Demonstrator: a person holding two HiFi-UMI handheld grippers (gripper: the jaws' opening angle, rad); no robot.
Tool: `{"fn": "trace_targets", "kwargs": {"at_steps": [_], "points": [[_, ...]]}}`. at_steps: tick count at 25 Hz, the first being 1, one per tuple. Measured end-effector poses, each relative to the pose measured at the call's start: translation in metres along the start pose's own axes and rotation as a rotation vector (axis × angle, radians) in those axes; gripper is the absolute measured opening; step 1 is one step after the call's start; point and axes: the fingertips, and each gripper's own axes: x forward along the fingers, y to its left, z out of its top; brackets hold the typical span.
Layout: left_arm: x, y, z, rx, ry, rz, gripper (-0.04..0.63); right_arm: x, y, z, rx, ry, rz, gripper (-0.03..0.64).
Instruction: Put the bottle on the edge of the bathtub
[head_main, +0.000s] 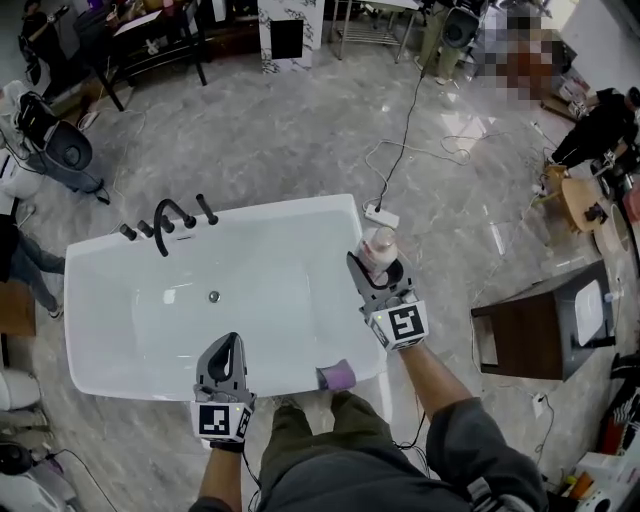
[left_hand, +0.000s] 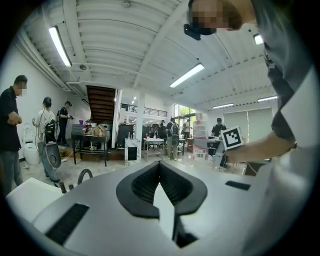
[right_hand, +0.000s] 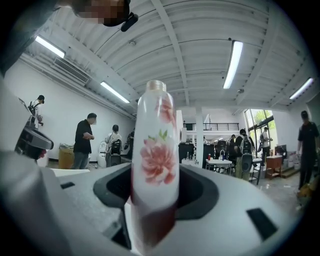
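Bottle (head_main: 380, 243) is standing upright, pinched by right hand-held gripper (head_main: 377, 268) near tub edge (head_main: 352, 215) for set-down; left hand-held gripper (head_main: 229, 348) is hovering pressed together.

The bottle (head_main: 381, 246) is being held at the bathtub's (head_main: 290, 207) right rim; a pad (head_main: 338, 376) is lying on the near rim.

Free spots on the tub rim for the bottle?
White bathtub: far rim bare between the black faucet set and the right corner; near rim bare up to the purple block at its right end. Crowded only around the faucet.
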Motion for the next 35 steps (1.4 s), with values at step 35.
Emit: {"fn": "trace_targets", "kwargs": {"at_steps": [35], "points": [[0.195,0.057,-0.191,0.028,0.115,-0.016,-0.002,0.251,-0.082,-0.29,-0.003,0.061,-0.021,0.232]]}}
